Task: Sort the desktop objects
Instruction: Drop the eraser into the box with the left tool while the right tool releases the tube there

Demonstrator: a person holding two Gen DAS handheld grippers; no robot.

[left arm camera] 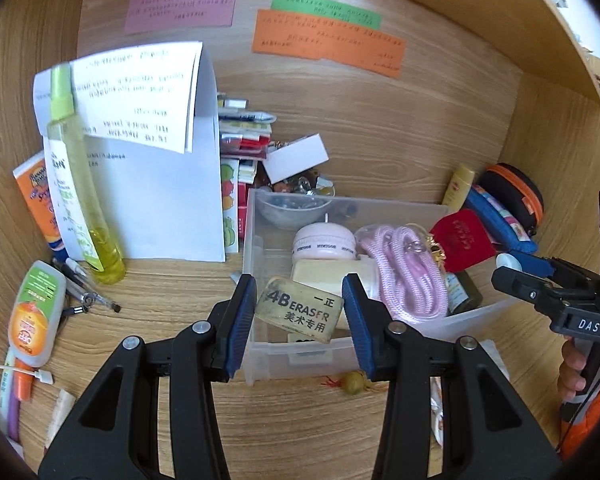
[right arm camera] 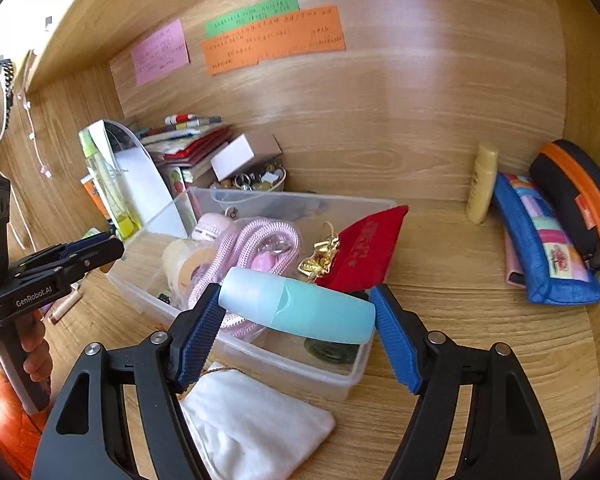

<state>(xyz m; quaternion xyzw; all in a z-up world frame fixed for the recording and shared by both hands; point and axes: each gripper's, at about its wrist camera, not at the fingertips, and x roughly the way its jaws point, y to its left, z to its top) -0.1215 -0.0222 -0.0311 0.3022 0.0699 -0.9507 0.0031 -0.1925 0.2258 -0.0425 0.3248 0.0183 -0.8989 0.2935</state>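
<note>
the left gripper [left arm camera: 299, 312] grasps the eraser [left arm camera: 299, 309] over the near part of the bin [left arm camera: 472, 318]. the right gripper [right arm camera: 298, 312] grasps the blue tube [right arm camera: 296, 306] above the bin's near right corner. better to lower each thing inside the walls, then release.

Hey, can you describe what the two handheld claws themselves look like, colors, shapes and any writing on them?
Both match: the left claw and right claw have black, angular arms with triangular cutouts, silver pivot bolts and blue ribbed finger pads. Seen side-on, the left body reads "GenRobot.AI", the right "DAS", each on a black pistol-style handle. An orange sleeve shows beneath. No cables visible.
</note>
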